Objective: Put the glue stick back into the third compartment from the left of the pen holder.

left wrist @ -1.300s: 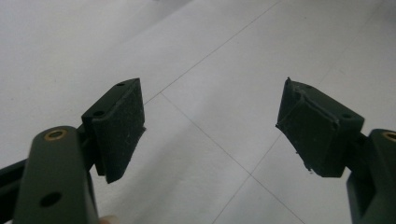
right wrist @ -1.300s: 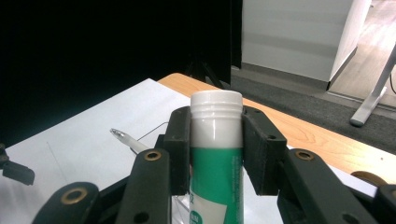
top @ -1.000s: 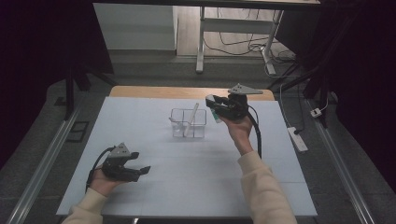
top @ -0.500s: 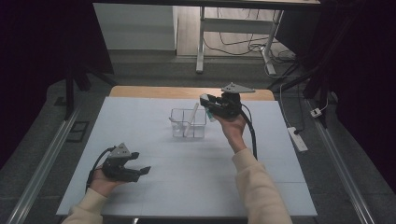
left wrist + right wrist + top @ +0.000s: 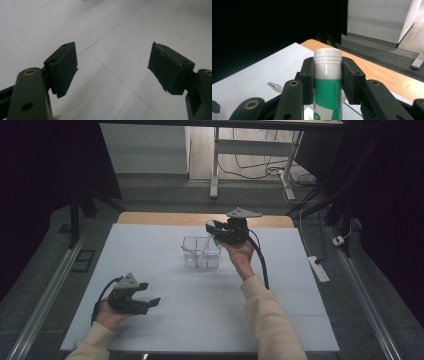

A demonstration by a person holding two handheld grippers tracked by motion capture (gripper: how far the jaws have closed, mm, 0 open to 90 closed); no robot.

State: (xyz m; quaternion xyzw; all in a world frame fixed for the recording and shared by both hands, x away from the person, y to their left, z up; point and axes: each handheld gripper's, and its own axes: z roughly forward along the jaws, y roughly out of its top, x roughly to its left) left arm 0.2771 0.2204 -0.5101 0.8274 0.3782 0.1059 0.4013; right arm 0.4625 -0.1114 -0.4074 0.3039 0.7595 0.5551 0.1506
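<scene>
Table [image 5: 165, 320]: white sheeted top with faint seam lines, a strip of bare wood along its far edge; dark floor and a metal desk frame with cables beyond. Clear container [image 5: 201, 252]: transparent, open-topped, divided inside, standing near the middle of the table toward the far side. Right gripper [image 5: 216, 231]: raised in the person's right hand just beside the container's far right corner, grey three-cornered plate on top, black cable trailing down along the sleeve; its 2 jaws are clamped on a tube [image 5: 327, 82], seen in the right gripper view as white with a ribbed white cap end up and a green printed band below; in the high view the tube slants down toward the container, and whether its lower end is inside cannot be told. Left gripper [image 5: 150, 299]: held low over the near left part of the table, well apart from the container, jaws spread wide with nothing between the 2 pads [image 5: 63, 67].
</scene>
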